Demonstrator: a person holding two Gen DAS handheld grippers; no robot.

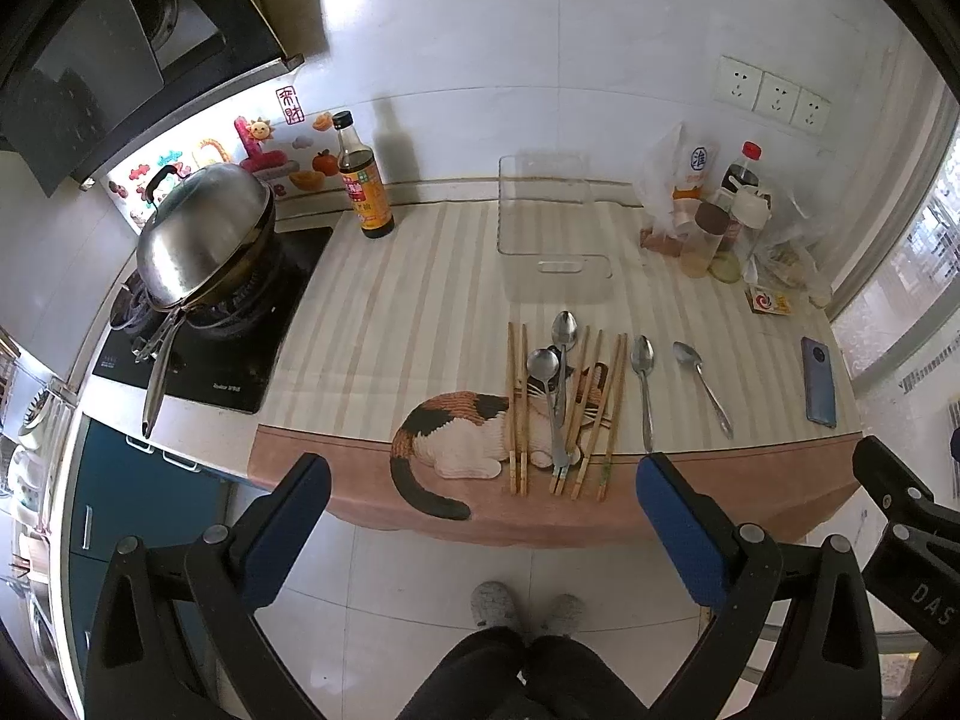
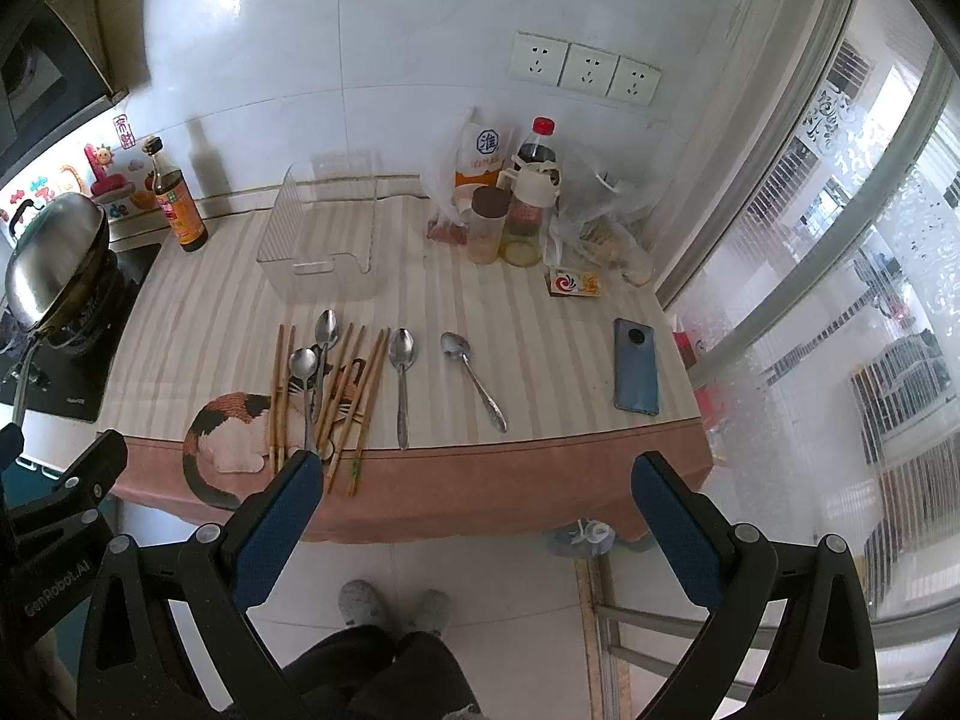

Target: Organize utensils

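Several wooden chopsticks (image 1: pixel 517 408) (image 2: pixel 277 396) lie in a row near the front edge of the striped cloth, with two metal spoons (image 1: pixel 547 378) (image 2: pixel 306 372) mixed among them. Two more spoons (image 1: pixel 644 384) (image 2: pixel 401 378) lie apart to their right, the far one (image 1: pixel 702 384) (image 2: pixel 474 378) angled. A clear plastic bin (image 1: pixel 549 222) (image 2: pixel 324 228) stands behind them, nothing in it. My left gripper (image 1: pixel 480 480) hangs open in front of the table edge, below the chopsticks. My right gripper (image 2: pixel 480 474) is open too, at the edge below the single spoons.
A blue phone (image 1: pixel 819 381) (image 2: pixel 635 366) lies at the right. Bottles, jars and plastic bags (image 1: pixel 720 222) (image 2: pixel 516 210) crowd the back right corner. A sauce bottle (image 1: pixel 363 180) (image 2: pixel 177 198) stands back left, beside a lidded wok (image 1: pixel 204 234) on the stove. The person's feet (image 2: pixel 393 600) are below.
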